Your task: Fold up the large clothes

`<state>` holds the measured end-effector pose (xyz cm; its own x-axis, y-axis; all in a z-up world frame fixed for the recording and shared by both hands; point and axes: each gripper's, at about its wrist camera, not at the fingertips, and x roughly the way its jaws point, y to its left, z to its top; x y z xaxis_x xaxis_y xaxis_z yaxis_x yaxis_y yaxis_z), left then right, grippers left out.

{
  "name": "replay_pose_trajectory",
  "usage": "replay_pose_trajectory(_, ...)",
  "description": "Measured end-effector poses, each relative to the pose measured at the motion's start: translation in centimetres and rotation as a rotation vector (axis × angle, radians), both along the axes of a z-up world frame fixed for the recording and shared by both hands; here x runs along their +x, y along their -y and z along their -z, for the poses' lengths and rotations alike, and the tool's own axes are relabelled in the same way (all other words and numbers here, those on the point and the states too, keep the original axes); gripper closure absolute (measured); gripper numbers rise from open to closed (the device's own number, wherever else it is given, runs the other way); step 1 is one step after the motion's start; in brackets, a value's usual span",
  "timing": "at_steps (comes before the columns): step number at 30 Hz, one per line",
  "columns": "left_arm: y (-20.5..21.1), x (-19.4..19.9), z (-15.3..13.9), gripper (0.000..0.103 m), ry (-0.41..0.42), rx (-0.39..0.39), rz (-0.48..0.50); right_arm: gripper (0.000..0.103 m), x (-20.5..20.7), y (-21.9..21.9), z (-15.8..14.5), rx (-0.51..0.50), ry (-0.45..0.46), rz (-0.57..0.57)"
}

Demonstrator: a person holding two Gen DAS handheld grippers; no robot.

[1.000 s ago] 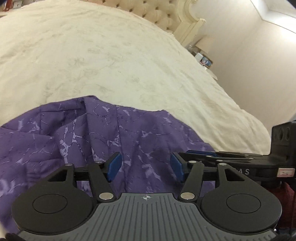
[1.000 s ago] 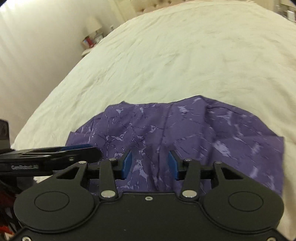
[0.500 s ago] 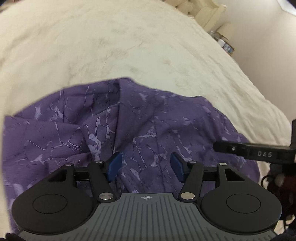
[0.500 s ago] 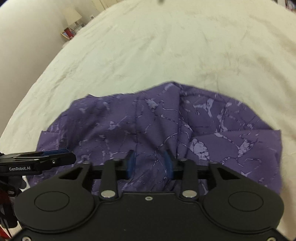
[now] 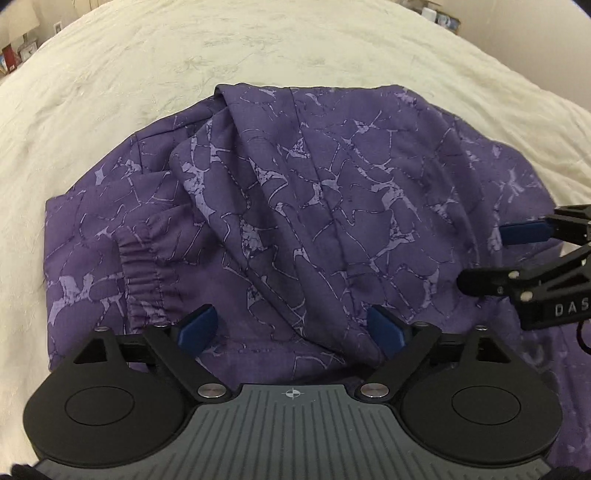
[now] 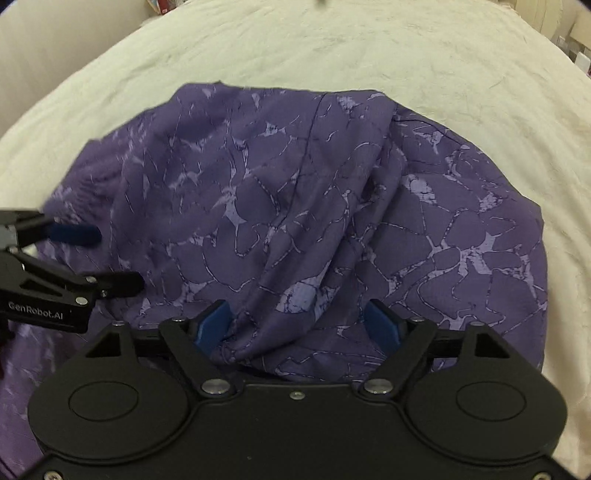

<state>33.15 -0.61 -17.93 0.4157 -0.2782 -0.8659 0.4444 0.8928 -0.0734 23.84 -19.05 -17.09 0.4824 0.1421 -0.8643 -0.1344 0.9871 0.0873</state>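
Note:
A purple garment with a pale crackle print [image 5: 314, 206] lies in a loose folded heap on the cream bedspread [image 5: 110, 74]. An elastic cuff [image 5: 142, 266] shows at its left. My left gripper [image 5: 291, 328] is open and hovers over the garment's near edge. My right gripper [image 6: 299, 325] is open too, with a bunched fold of the garment [image 6: 295, 206] between its blue pads. Each gripper shows in the other's view, the right one [image 5: 517, 254] at the right edge and the left one [image 6: 74, 258] at the left edge.
The bedspread [image 6: 332, 48] spreads wide around and beyond the garment. Nightstand clutter [image 5: 18, 51] shows at the far left corner, and more small items [image 5: 439, 14] at the far right by the wall.
Both grippers have tilted down over the garment and opened wider. The right gripper, narrowed on cloth half a second ago, has let it go. The garment now lies folded over in a heap.

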Motion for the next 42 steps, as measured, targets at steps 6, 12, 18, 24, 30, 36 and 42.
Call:
replay_pose_trajectory(6, -0.3, 0.8, -0.1, 0.008, -0.019, -0.003, -0.019, 0.01, 0.5, -0.1, -0.3, 0.005, -0.015, -0.005)
replay_pose_trajectory(12, -2.6, -1.9, -2.7, 0.008, 0.0, -0.06, -0.066, 0.007, -2.4, 0.9, -2.2, 0.064, 0.003, 0.05)
replay_pose_trajectory(18, -6.2, -6.4, -3.3, 0.008, -0.041, -0.045, -0.14, 0.004, -6.8, 2.1, -2.7, 0.099, -0.028, 0.111)
replay_pose_trajectory(24, -10.7, -10.2, -2.3, 0.008, -0.117, -0.023, -0.215, 0.004, -10.6, 3.8, -2.0, 0.107, -0.084, 0.219)
replay_pose_trajectory(30, -14.0, -12.4, -0.9, 0.008, -0.193, -0.025, -0.234, 0.002, -14.0, 5.9, -1.1, 0.086, -0.116, 0.347)
replay_pose_trajectory(36, -15.1, -13.6, 1.1, 0.0, -0.245, -0.075, -0.229, 0.001, -16.7, 7.1, 0.2, 0.086, -0.172, 0.453)
replay_pose_trajectory(42, -15.0, -13.7, 1.7, 0.0, -0.224, -0.088, -0.229, 0.001, -18.6, 8.3, 1.8, 0.186, -0.204, 0.545)
